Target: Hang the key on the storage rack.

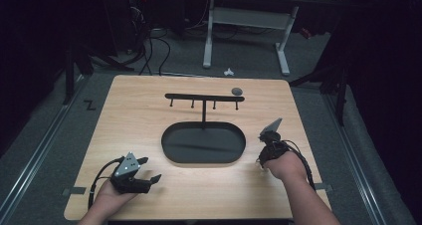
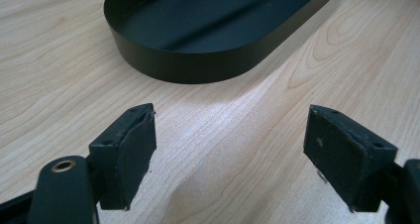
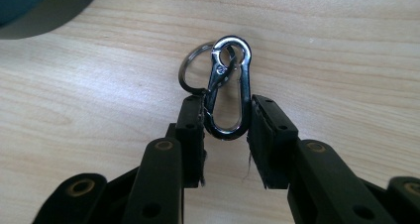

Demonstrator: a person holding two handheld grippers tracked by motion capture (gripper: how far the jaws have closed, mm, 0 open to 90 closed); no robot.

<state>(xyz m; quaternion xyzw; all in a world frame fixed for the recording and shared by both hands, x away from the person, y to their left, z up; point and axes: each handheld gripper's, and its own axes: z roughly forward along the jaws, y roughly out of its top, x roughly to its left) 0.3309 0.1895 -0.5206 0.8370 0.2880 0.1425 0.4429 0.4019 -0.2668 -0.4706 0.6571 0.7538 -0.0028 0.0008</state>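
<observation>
Carabiner clip (image 3: pixel 229 87) is sitting pinched in the right gripper (image 3: pixel 227 127) beside the hook stand (image 1: pixel 203 119), not yet hung; left gripper (image 2: pixel 230 144) is idling, spread.

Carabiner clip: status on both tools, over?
Left tool open, holding nothing, short of the black oval tray. Right tool closing around carabiner clip with key ring; grip unconfirmed. Hook stand unobstructed.

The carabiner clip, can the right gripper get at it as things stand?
Probably yes: the right gripper already has the carabiner clip between its jaws on the bare table, nothing blocking.
</observation>
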